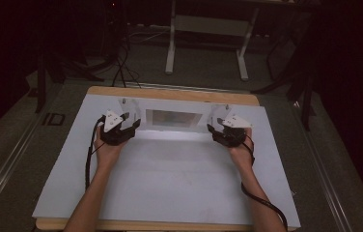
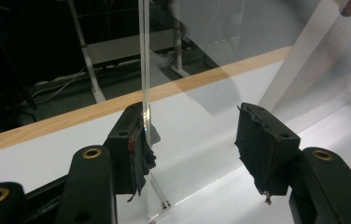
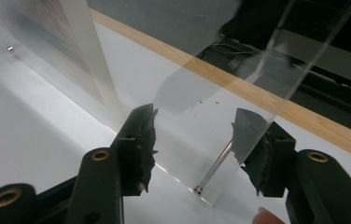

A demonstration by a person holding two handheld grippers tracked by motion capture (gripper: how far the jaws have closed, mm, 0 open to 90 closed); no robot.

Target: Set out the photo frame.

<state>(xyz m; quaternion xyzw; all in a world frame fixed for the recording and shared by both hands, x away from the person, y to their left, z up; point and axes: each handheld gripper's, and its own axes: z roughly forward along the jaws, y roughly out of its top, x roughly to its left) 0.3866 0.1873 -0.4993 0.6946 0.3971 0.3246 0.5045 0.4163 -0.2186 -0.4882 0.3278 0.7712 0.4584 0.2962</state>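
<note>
Clear acrylic stand [image 1: 174, 121] | flat upright panels | black tongs [image 1: 132, 122] agape

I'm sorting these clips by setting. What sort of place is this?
Probably a lab or workshop recording station: a white-topped table with a clear acrylic stand, dark surroundings, and a bare desk frame with cables on the floor behind.

The high view looks forward and down from above the person's side, taking in the whole white table [image 1: 170, 188] from well back. Each gripper view sits low and close, looking along its own jaws. All three share the clear acrylic stand [image 1: 172, 121] [image 2: 144, 70] [image 3: 239, 84] and the table's wooden far edge [image 1: 170, 93] [image 2: 71, 119] [image 3: 304, 114].
</note>
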